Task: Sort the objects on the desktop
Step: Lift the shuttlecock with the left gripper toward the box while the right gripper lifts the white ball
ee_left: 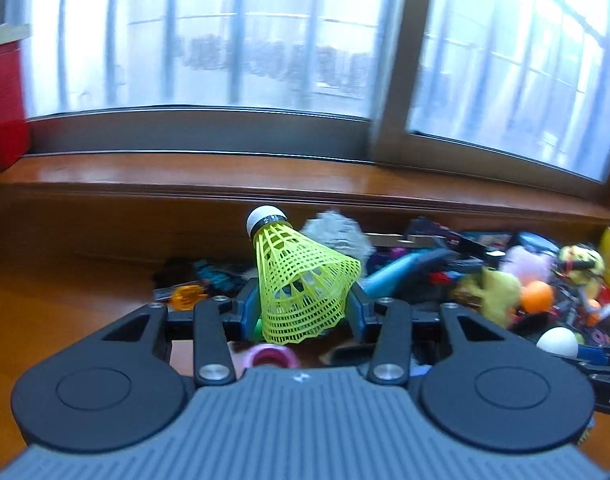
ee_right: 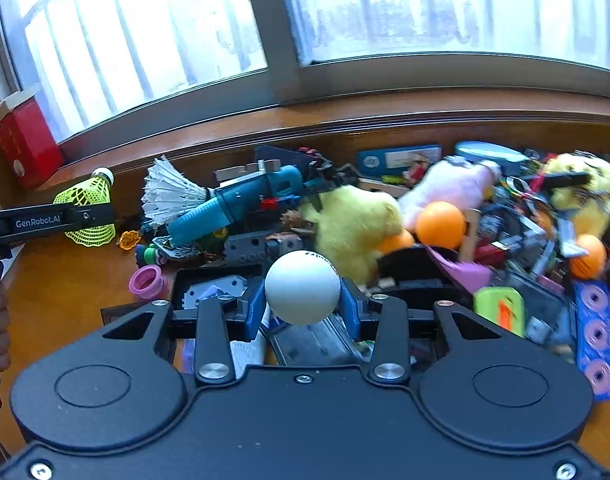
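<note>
Left gripper: clamped on yellow shuttlecock, pads on mesh skirt, cork up, likely to spare cork and keep cone steady; held above desk, left of clutter pile. Right gripper: pinching white ball across widest part so it cannot roll out; held above pile's near edge, not yet sorted.

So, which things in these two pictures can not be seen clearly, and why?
- Right wrist view: right edge of the toy pile is motion-blurred; small parts unreadable.
- Right wrist view: tray contents lie behind the white ball and right gripper.
- Left wrist view: pink ring is half hidden by the left gripper, which holds the yellow shuttlecock.
</note>
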